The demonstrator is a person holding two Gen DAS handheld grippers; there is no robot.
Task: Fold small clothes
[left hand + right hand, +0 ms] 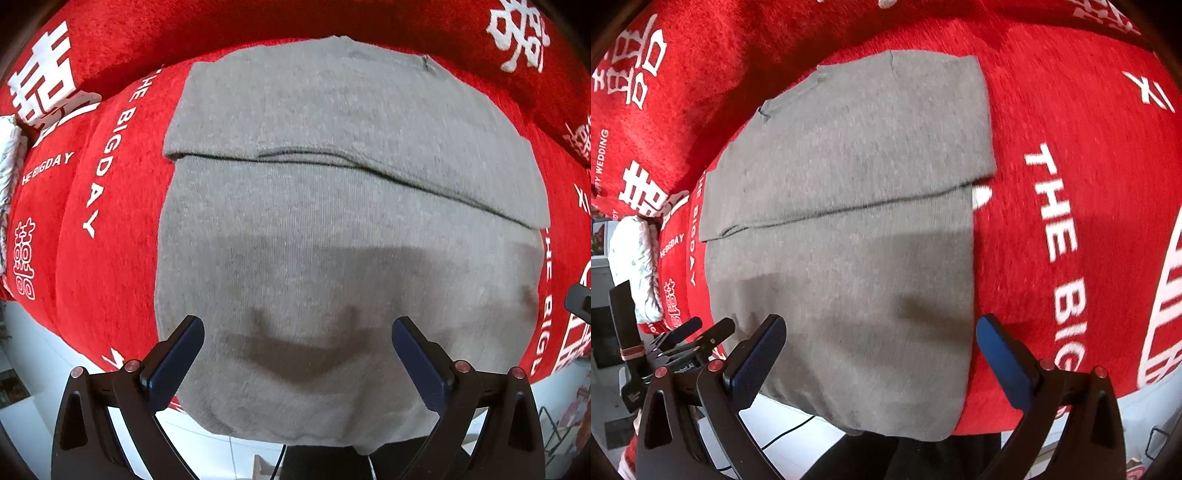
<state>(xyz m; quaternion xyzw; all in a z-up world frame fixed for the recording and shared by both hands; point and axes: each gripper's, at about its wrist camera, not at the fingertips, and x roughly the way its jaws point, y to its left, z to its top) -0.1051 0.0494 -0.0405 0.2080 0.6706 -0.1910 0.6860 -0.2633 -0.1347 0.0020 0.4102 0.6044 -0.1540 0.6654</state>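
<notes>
A grey knit garment [332, 229] lies flat on a red cloth [110, 229] printed with white letters. Its far part is folded over toward me, with the fold's edge running across the middle. Its near hem hangs over the front edge. My left gripper [297, 343] is open and empty, above the garment's near part. In the right wrist view the same garment [849, 229] fills the middle. My right gripper [881, 343] is open and empty, above the garment's near right side, its right finger over the red cloth [1071, 184].
The left gripper's body [672, 347] shows at the left of the right wrist view. A white patterned bundle [635, 266] lies at the cloth's left end. The pale floor [37, 369] lies below the front edge, with a cable on it.
</notes>
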